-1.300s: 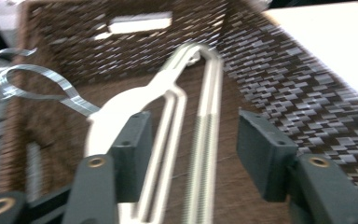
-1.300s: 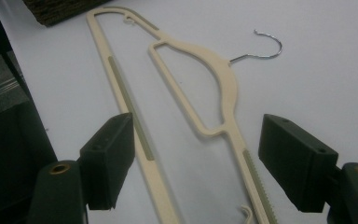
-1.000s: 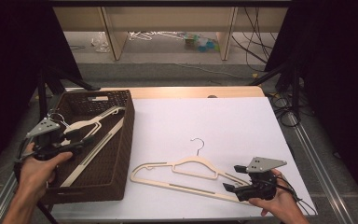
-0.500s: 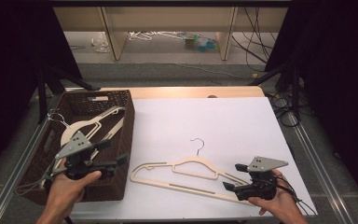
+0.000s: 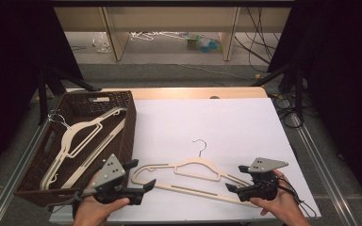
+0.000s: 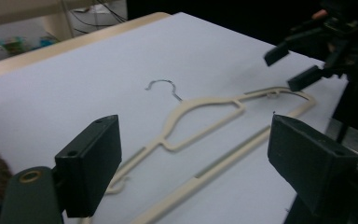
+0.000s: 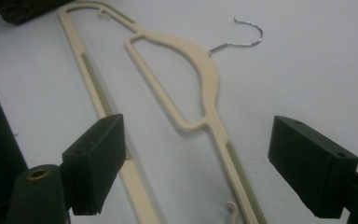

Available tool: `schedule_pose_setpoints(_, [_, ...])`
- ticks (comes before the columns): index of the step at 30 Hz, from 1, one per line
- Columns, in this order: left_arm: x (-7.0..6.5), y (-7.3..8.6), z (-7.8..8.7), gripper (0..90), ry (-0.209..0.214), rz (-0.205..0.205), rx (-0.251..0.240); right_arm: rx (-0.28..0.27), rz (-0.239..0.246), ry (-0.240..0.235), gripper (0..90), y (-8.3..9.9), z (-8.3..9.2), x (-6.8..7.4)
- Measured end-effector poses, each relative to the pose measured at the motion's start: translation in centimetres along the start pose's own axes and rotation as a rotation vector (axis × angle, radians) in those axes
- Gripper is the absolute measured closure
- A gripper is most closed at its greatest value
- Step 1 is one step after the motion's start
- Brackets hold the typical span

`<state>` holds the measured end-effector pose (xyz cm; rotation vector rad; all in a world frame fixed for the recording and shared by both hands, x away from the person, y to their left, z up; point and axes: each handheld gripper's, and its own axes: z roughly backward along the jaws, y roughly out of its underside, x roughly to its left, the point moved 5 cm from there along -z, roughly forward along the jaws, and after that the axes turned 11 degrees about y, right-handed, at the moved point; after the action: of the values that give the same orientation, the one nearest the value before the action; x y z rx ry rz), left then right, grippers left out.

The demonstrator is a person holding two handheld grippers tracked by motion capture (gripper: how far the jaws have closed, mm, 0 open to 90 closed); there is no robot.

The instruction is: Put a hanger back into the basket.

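Cream hanger [image 5: 195,176] with a metal hook lies flat on white table [image 5: 217,127].

table [image 5: 217,117]: basket [image 5: 125,136] at left (two hangers [image 5: 82,136] inside) | hanger [image 5: 195,172] flat, front centre, between both grippers

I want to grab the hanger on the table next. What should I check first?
1. Left claw open: ok.
2. Right claw open: ok.
3. Hanger lying flat on the table, free of both claws: ok.
4. Each claw near one end of the hanger: ok.
5. Basket has room beside the other hanger: ok.
6. Hook free of snags: ok.
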<state>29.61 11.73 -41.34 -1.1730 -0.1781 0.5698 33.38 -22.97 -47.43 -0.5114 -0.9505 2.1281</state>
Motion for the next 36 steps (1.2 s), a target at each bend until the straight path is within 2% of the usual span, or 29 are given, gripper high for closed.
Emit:
schedule_pose_setpoints(1, [0.0, 0.0, 0.0, 17.3, 0.000, 0.000, 0.000, 0.006, 0.010, 0.010, 20.1, 0.2, -0.2, -0.2])
schedule_pose_setpoints(2, [-0.5, 0.7, -0.7, 17.4, 0.017, -0.014, 0.016, 0.021, -0.002, 0.021, 20.0, 0.4, -0.4, -0.5])
schedule_pose_setpoints(3, [-0.5, 0.7, -0.7, 17.3, 0.017, -0.014, 0.016, 0.021, -0.002, 0.021, 20.0, 0.4, -0.4, -0.5])
schedule_pose_setpoints(4, [-1.0, 1.4, -1.4, 17.3, 0.036, -0.015, 0.031, 0.046, -0.014, 0.034, 20.8, 0.7, -0.8, -1.0])
schedule_pose_setpoints(9, [-1.1, 2.3, -2.3, 17.3, 0.039, -0.035, 0.058, 0.093, -0.005, 0.036, 26.4, 1.0, -1.7, -1.5])
schedule_pose_setpoints(10, [-1.0, 2.6, -2.5, 17.4, 0.040, -0.040, 0.062, 0.095, 0.009, 0.032, 28.5, 1.1, -2.1, -1.4])
schedule_pose_setpoints(11, [-1.1, 2.9, -2.7, 17.6, 0.042, -0.019, 0.055, 0.104, 0.035, 0.027, 30.0, 1.1, -2.5, -1.4])
schedule_pose_setpoints(12, [-1.0, 3.3, -3.1, 17.8, 0.050, -0.005, 0.065, 0.151, 0.079, 0.010, 34.6, 1.2, -3.0, -1.3])
schedule_pose_setpoints(14, [-1.0, 3.4, -3.2, 17.8, 0.054, -0.005, 0.065, 0.163, 0.095, 0.010, 36.6, 1.3, -3.3, -1.2])
schedule_pose_setpoints(17, [-0.6, 3.6, -3.2, 17.9, 0.036, -0.013, 0.075, 0.190, 0.121, 0.002, 41.8, 1.2, -4.0, -1.4])
schedule_pose_setpoints(19, [-0.5, 3.8, -3.3, 18.0, 0.029, -0.004, 0.074, 0.182, 0.129, 0.009, 44.1, 1.2, -4.5, -1.6])
schedule_pose_setpoints(20, [-0.5, 3.8, -3.3, 18.0, 0.029, -0.004, 0.074, 0.212, 0.119, -0.001, 45.9, 1.3, -4.3, -1.6])
schedule_pose_setpoints(22, [-0.4, 3.8, -3.3, 18.0, 0.029, -0.008, 0.070, 0.213, 0.123, -0.003, 47.1, 1.3, -4.6, -1.7])
schedule_pose_setpoints(24, [-0.4, 4.0, -3.4, 18.1, 0.036, 0.003, 0.071, 0.254, 0.119, 0.004, 52.6, 1.4, -4.9, -1.5])
schedule_pose_setpoints(25, [-0.4, 4.0, -3.4, 18.1, 0.032, -0.002, 0.078, 0.254, 0.142, 0.008, 53.9, 1.3, -4.9, -1.7])
schedule_pose_setpoints(28, [-0.5, 4.2, -3.5, 18.1, 0.037, -0.001, 0.081, 0.255, 0.142, 0.008, 57.0, 1.1, -5.1, -1.7])
schedule_pose_setpoints(29, [-0.4, 4.2, -3.4, 18.1, 0.041, -0.012, 0.089, 0.261, 0.152, 0.010, 58.8, 1.0, -5.2, -1.8])
schedule_pose_setpoints(31, [-0.5, 4.2, -3.5, 18.3, 0.041, -0.003, 0.081, 0.267, 0.178, -0.005, 62.4, 0.9, -5.3, -1.8])
schedule_pose_setpoints(36, [-0.3, 4.2, -3.3, 18.6, 0.030, -0.003, 0.089, 0.314, 0.176, -0.016, 69.9, 0.6, -5.3, -1.8])
